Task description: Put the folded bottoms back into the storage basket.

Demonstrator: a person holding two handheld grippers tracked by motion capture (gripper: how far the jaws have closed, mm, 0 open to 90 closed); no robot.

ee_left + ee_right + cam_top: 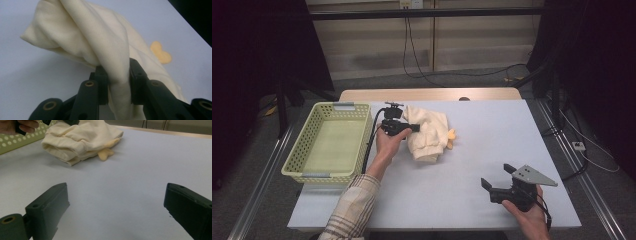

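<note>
The left tool [414,128] is clamped on a fold of the cream garment [428,134], which lies crumpled toward the surface's [492,150] far edge, just beside the green basket [307,150]. It looks light, soft and floppy, so a bunched fold suits. The right tool [497,175] stands wide open, holding nothing, near the front right corner.
</note>
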